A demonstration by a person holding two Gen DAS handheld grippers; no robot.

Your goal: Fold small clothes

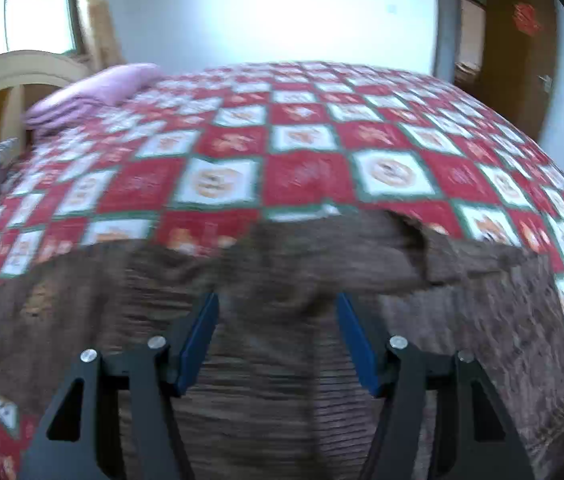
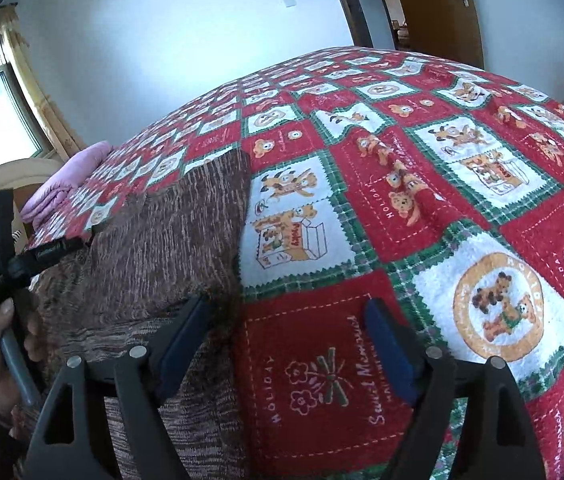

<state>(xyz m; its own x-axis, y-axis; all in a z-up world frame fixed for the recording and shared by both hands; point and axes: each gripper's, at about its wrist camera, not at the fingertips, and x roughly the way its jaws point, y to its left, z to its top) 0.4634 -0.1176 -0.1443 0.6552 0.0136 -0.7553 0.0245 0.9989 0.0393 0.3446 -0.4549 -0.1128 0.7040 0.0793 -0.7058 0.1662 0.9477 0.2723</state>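
The brown knit garment point(image 1: 266, 360) is lying spread on the checked bedspread point(image 1: 305, 172), looking soft, light and floppy; an edge or corner is probably the best place to take hold. In the left wrist view, the left gripper point(image 1: 278, 312) is hovering spread directly over its middle, pinching nothing. In the right wrist view, the right gripper point(image 2: 285, 316) is standing spread astride the garment's right edge, one finger over the knit, the other over bedspread.

right gripper point(image 2: 285, 312) gapes over brown garment's point(image 2: 154, 240) edge on quilt point(image 2: 441, 208).
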